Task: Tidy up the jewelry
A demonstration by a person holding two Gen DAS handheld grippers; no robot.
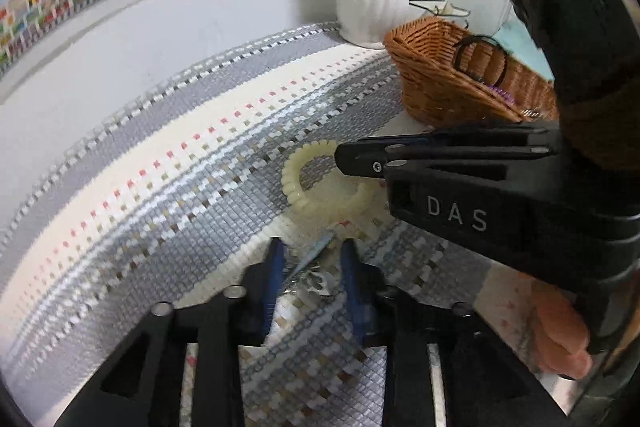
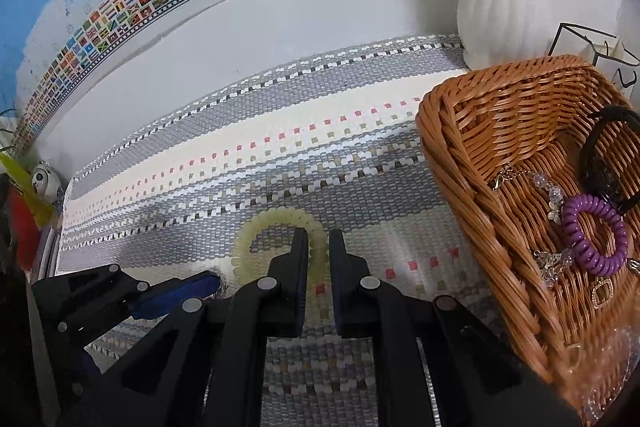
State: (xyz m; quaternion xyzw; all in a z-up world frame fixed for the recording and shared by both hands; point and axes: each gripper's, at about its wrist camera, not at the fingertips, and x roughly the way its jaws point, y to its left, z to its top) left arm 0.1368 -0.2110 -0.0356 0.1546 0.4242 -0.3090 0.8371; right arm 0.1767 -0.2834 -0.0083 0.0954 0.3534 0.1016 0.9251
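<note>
Left jaws [image 1: 312,267] narrowly apart, a small shiny trinket [image 1: 314,279] between the pads, contact unclear. Right jaws [image 2: 318,247] nearly together over one pale ribbed coil bracelet [image 2: 276,247], grip uncertain. Just ahead, flat woven mat [image 2: 240,147], open towards the wall. Right of the jaws, one wicker basket [image 2: 460,147] with one purple coil [image 2: 592,239].

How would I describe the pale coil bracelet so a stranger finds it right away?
Start at the wicker basket on the striped woven mat. On the mat, outside the basket, lies the pale yellowish coil bracelet. Unlike the purple coil, it is cream-coloured and not in the basket.
</note>
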